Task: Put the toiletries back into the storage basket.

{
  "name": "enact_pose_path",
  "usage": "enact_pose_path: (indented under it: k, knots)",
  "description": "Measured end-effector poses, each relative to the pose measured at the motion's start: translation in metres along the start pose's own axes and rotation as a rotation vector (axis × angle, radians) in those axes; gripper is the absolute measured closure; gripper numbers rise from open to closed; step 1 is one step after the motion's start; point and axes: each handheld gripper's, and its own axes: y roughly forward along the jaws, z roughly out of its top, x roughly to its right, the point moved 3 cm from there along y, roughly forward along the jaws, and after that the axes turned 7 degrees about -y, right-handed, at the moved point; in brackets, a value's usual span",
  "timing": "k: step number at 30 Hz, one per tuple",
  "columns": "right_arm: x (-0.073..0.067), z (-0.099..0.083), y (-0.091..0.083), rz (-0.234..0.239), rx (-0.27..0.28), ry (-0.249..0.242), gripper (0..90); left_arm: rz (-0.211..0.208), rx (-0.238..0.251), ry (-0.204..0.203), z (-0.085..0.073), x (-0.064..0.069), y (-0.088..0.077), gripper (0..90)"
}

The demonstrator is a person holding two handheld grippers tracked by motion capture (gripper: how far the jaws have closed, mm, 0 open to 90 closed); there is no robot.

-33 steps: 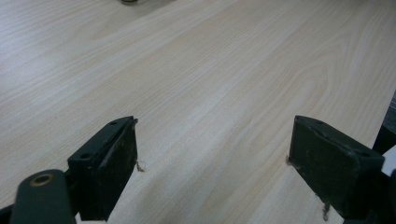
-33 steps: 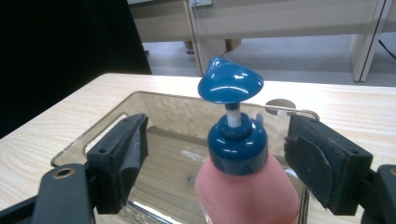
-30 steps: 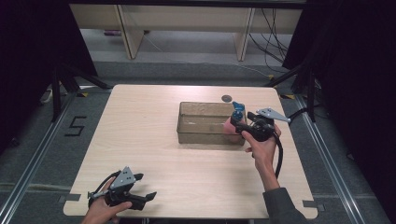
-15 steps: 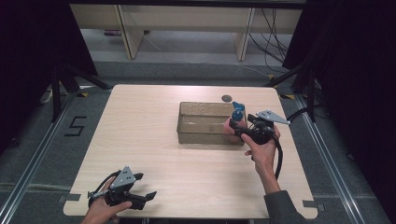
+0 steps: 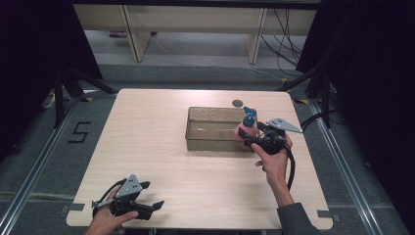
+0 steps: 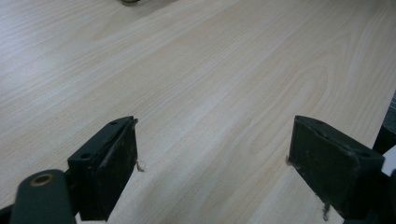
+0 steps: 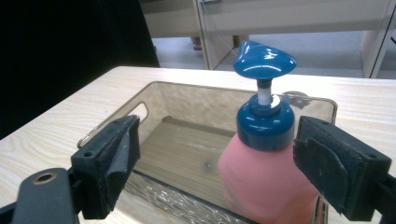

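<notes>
Pink pump bottle (image 7: 266,182) upright inside the clear bin (image 5: 195,132), at its right end, near the tabletop's (image 5: 147,161) right edge. Right gripper (image 7: 215,158) around it, fingers (image 7: 109,161) spread wide, one clearly off the bottle; contact with the other hard to tell. Left gripper (image 6: 212,163) idle at the near left corner, fingers apart over bare wood. Likely either just placed or about to be picked: next, back away cleanly, or close on the body below the blue collar.

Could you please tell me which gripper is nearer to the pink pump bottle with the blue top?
The right gripper: its open fingers bracket the pink pump bottle at the clear plastic bin's right end. The left gripper sits open at the table's near-left edge, far from it.
</notes>
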Motion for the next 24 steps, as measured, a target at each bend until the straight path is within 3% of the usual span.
enact_pose_path:
  k: [1,2,3,4,7,10,13,14,15,16,17,19,20,23,24]
  knots:
    - [0.0,0.0,0.0,0.0,0.0,0.0,15.5,0.011,-0.023,0.026,0.0,-0.002,-0.002,14.9]
    - [0.001,0.0,0.001,0.006,0.017,-0.023,15.5,-0.002,-0.003,0.001,0.0,0.001,-0.001,14.9]
    - [0.001,0.0,0.0,0.008,0.02,-0.041,15.6,0.008,-0.017,0.016,0.0,-0.001,-0.001,14.9]
    - [-0.001,0.0,-0.001,0.001,0.004,-0.029,15.6,0.011,-0.02,0.025,0.0,-0.002,-0.001,14.9]
    - [-0.003,0.0,-0.001,0.015,0.018,-0.032,15.6,0.001,-0.002,-0.004,0.0,0.001,-0.001,14.9]
    - [-0.004,-0.002,-0.003,0.013,0.02,-0.048,15.6,-0.003,-0.007,0.005,0.001,-0.001,-0.001,14.9]
    - [-0.007,-0.002,-0.005,0.02,0.009,-0.033,15.6,0.009,-0.009,0.006,0.0,0.0,-0.001,14.9]
    - [-0.01,-0.003,-0.005,0.028,0.025,-0.028,15.7,0.012,-0.021,0.027,0.0,-0.003,-0.002,14.9]
    - [-0.01,-0.003,-0.005,0.028,0.025,-0.028,15.7,0.004,-0.004,0.004,0.001,-0.001,0.0,14.9]
    - [-0.012,-0.003,-0.006,0.032,0.017,-0.041,15.7,0.005,-0.004,0.006,0.001,-0.001,-0.001,14.9]
    - [-0.012,-0.003,-0.006,0.032,0.017,-0.041,15.7,0.011,-0.021,0.024,0.0,-0.003,-0.002,14.9]
    - [-0.015,-0.004,-0.006,0.036,0.008,-0.037,15.7,0.001,-0.003,0.001,0.0,-0.001,-0.001,14.9]
    - [-0.014,-0.004,-0.006,0.03,0.017,-0.06,15.7,0.004,-0.022,0.019,0.0,-0.003,-0.002,14.9]
    - [-0.018,-0.006,-0.007,0.046,0.018,-0.042,15.8,0.006,-0.023,0.016,0.0,-0.003,-0.002,14.9]
    - [-0.02,-0.007,-0.008,0.046,0.005,-0.035,15.8,0.005,-0.006,-0.002,0.001,-0.002,-0.001,14.9]
